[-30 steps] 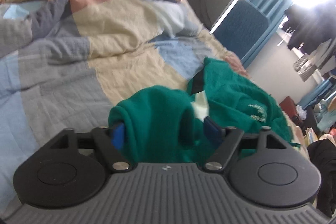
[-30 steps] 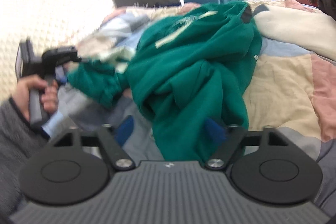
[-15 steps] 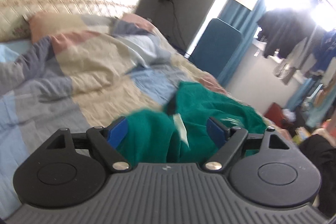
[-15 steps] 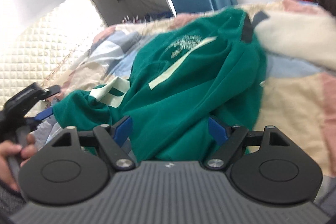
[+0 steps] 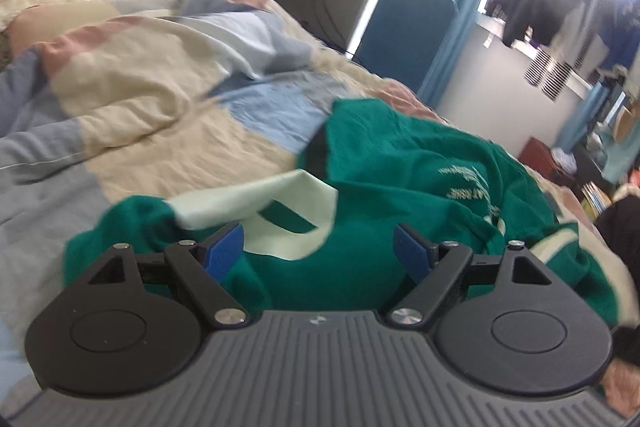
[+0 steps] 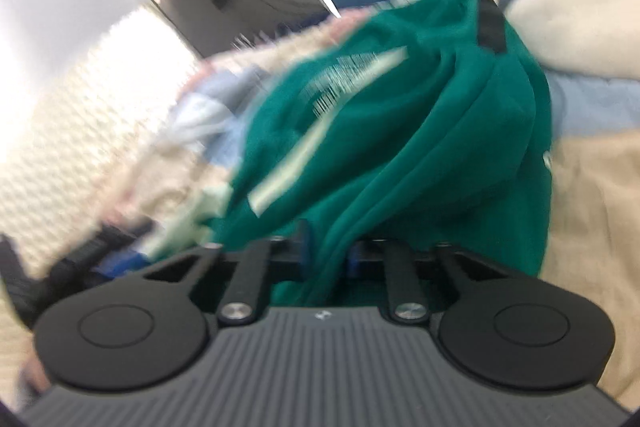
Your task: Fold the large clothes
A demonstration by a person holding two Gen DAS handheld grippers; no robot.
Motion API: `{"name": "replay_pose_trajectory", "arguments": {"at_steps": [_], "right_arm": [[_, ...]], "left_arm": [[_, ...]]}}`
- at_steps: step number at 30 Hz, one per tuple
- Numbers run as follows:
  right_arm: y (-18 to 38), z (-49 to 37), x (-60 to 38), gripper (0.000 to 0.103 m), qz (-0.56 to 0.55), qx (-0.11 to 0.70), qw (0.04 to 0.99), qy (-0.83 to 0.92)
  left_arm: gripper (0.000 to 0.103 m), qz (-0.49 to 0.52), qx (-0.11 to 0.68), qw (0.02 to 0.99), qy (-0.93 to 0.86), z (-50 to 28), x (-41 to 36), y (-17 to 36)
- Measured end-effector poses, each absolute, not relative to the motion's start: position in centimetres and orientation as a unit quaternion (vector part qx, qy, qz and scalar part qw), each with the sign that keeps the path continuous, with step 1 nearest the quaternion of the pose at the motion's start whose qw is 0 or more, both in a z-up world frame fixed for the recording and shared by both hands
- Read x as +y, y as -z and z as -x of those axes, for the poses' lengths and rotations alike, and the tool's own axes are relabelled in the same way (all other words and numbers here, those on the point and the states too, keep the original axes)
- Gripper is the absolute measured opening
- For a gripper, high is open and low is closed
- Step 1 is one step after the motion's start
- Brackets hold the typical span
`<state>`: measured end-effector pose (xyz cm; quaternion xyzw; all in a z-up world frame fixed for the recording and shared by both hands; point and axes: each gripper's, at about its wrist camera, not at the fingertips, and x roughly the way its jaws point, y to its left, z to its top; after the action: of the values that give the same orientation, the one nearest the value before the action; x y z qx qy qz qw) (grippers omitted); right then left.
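Green sweatshirt [image 6: 420, 131]: right gripper [image 6: 326, 251] jaws have just closed, pinching a fold; left gripper [image 5: 318, 249] gapes wide above it.

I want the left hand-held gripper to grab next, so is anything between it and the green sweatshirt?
Nothing visible. The left hand-held gripper is open with the green sweatshirt directly between and beyond its fingers. The right hand-held gripper has just closed on it.

Sweatshirt [image 5: 404, 187] green, cream stripes, pale print. Quilt [image 5: 152, 107] patchwork: beige, blue, grey, pink. Curtain [image 5: 452, 27] blue. Gripper pads [image 5: 224, 251] blue.
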<state>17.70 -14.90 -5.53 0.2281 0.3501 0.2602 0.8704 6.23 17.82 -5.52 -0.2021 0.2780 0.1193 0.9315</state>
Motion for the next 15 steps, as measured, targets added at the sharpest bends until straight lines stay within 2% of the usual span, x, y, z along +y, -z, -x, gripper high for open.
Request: {"name": "replay_pose_trajectory", "arguments": {"at_steps": [2, 8, 11, 15], "right_arm": [[4.0, -17.7, -16.2, 0.009, -0.238, 0.320, 0.873, -0.280], [1.4, -18.5, -22.1, 0.008, -0.304, 0.259, 0.878, -0.267], [1.4, -19.2, -26.2, 0.008, -0.353, 0.244, 0.875, -0.225], [2.2, -19.9, -30.8, 0.007, -0.340, 0.225, 0.906, -0.117]], "left_arm": [[0.085, 0.195, 0.281, 0.933, -0.108, -6.8, 17.2, 6.0], [0.085, 0.214, 0.294, 0.928, -0.082, -7.6, 16.5, 7.3], [0.085, 0.220, 0.293, 0.928, -0.073, -7.8, 16.4, 7.5], [0.085, 0.228, 0.294, 0.926, -0.055, -7.8, 15.9, 7.8]]}}
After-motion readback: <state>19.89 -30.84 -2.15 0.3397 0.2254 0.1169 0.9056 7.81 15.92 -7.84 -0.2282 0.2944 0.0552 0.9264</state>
